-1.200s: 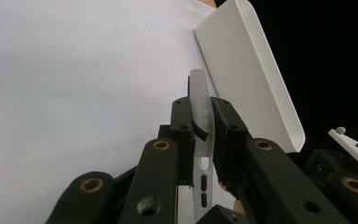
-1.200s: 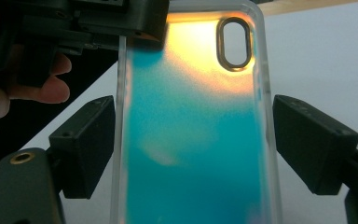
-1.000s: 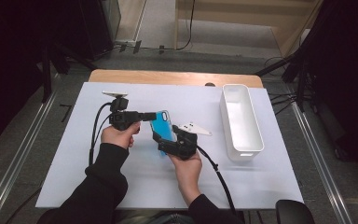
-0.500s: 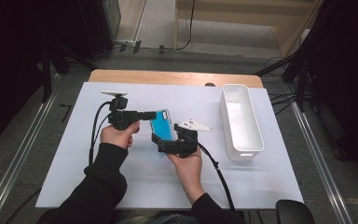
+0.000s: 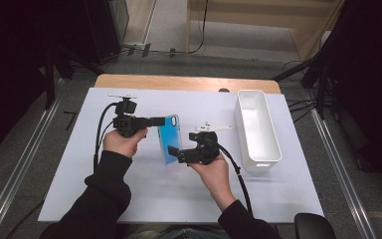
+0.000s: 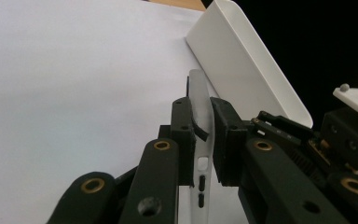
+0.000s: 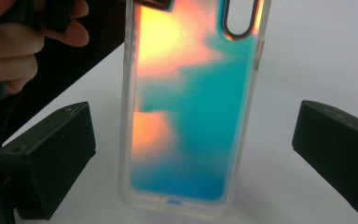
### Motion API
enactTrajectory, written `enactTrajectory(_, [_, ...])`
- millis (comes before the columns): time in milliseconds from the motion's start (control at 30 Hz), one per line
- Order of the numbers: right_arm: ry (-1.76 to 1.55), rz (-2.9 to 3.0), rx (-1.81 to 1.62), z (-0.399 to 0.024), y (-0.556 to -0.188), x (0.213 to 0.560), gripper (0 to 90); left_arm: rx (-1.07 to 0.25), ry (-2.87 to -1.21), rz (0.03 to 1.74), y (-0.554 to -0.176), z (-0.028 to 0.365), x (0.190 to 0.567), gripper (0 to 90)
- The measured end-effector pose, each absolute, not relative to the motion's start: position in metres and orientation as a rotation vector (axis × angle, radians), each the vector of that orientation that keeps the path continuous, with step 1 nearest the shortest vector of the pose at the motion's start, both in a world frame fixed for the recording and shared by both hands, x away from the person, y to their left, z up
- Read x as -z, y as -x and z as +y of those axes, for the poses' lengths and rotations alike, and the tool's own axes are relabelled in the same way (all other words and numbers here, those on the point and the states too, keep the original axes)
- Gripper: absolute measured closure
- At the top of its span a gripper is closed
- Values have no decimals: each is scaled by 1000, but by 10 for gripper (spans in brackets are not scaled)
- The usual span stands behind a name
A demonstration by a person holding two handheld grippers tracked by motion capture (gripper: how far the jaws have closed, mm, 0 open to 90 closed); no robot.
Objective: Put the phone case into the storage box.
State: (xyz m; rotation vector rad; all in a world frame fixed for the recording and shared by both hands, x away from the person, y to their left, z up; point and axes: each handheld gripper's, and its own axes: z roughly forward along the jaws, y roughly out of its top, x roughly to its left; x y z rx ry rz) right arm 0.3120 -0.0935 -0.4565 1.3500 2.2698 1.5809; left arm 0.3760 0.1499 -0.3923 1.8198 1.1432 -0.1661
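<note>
My left tool (image 5: 160, 120) clamps the case's (image 5: 169, 138) far end, holding it above mid-worktop (image 5: 79, 164). My right tool (image 5: 175, 151), its jaws just opened and now wide apart, straddles the case's near end without touching. The bin (image 5: 271, 147) sits right.
</note>
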Motion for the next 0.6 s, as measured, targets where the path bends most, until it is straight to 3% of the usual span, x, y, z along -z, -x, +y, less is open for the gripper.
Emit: enactTrajectory(600, [-1320, 2308, -1495, -106, -309, 450, 0, -1, -1856, 1019, -361, 138, 389, 802])
